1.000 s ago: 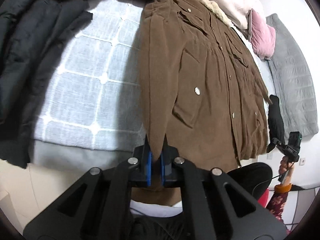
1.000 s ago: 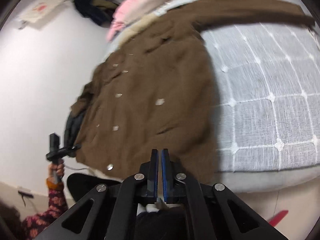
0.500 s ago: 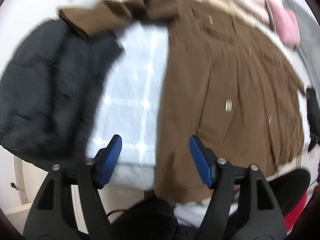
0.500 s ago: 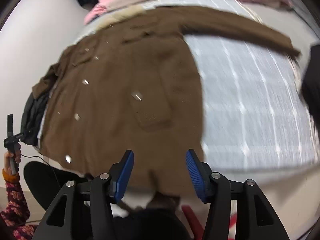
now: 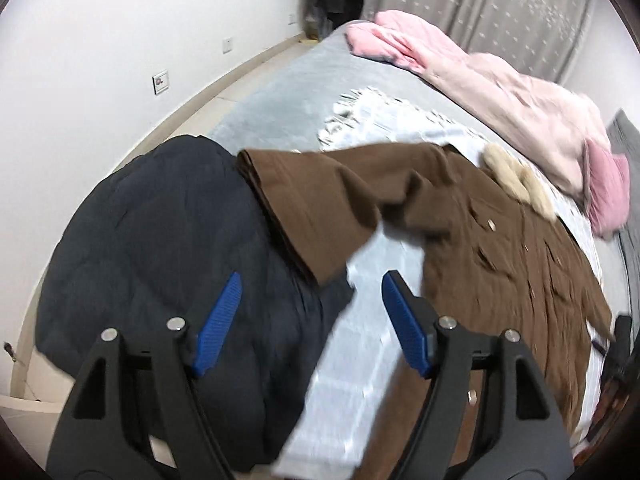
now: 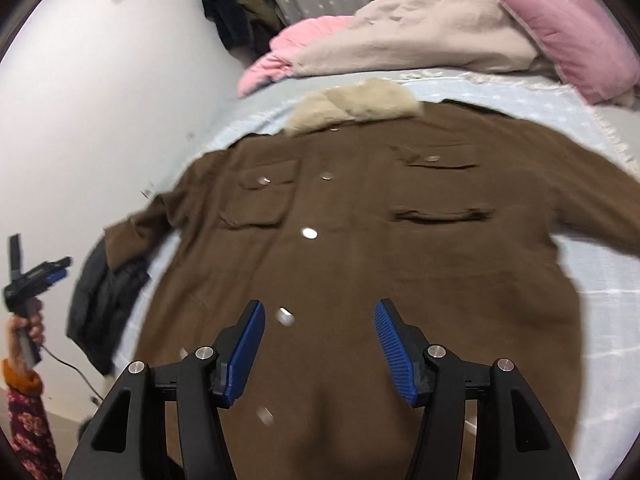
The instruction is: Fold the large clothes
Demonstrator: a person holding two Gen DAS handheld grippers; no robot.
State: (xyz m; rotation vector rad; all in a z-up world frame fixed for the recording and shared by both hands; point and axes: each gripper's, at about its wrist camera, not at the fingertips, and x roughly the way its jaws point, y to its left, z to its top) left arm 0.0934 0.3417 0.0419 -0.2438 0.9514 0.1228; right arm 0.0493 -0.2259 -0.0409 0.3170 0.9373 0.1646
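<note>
A brown coat (image 6: 360,240) with a cream fur collar (image 6: 352,106) lies front up and spread on the bed, both sleeves out to the sides. In the left wrist view its left sleeve (image 5: 320,204) lies across a dark puffer jacket (image 5: 160,248). My left gripper (image 5: 312,320) is open and empty, above the sleeve's cuff and the jacket. My right gripper (image 6: 318,344) is open and empty, above the coat's lower front. The left gripper also shows at the far left of the right wrist view (image 6: 40,276).
A light blue checked blanket (image 6: 600,300) covers the bed under the coat. Pink and beige bedding (image 6: 420,36) and a pink pillow (image 6: 568,36) lie at the bed's head. The dark jacket (image 6: 108,292) hangs off the bed's left edge. White walls and curtains stand behind.
One second ago the left gripper was shut on the coat's hem and the right was shut. Both opened, let go, and now point up along the bed.
</note>
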